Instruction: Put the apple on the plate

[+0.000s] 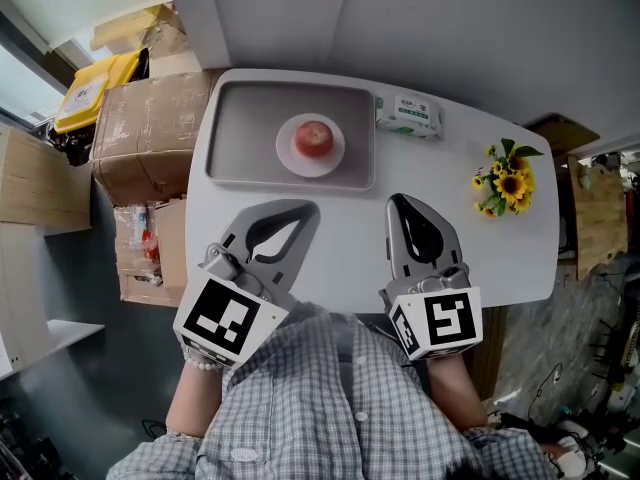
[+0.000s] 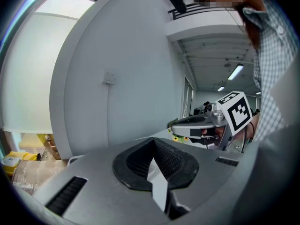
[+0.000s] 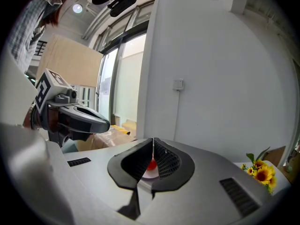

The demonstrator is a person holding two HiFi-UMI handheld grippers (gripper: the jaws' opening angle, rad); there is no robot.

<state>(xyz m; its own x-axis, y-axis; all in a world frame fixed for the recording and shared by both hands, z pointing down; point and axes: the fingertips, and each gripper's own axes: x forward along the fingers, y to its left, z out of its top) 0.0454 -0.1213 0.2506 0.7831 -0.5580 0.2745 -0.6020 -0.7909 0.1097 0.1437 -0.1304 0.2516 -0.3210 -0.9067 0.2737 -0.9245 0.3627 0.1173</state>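
Note:
A red apple [image 1: 314, 138] rests on a small white plate [image 1: 290, 156] inside a grey tray [image 1: 240, 118] at the far side of the white table. My left gripper [image 1: 305, 209] hovers near the table's front, below the tray, jaws shut and empty. To its right my right gripper [image 1: 396, 200] is also shut and empty, its tips short of the tray's near right corner. In the right gripper view, the apple [image 3: 152, 164] and plate [image 3: 148, 174] show through the gap behind the closed tips [image 3: 153, 139]. The left gripper view shows its shut tips [image 2: 153, 141] against the wall.
A wrapped tissue pack [image 1: 408, 114] lies right of the tray. A bunch of sunflowers [image 1: 507, 180] sits at the table's right end. Cardboard boxes [image 1: 140, 133] stand on the floor left of the table. A white wall runs behind it.

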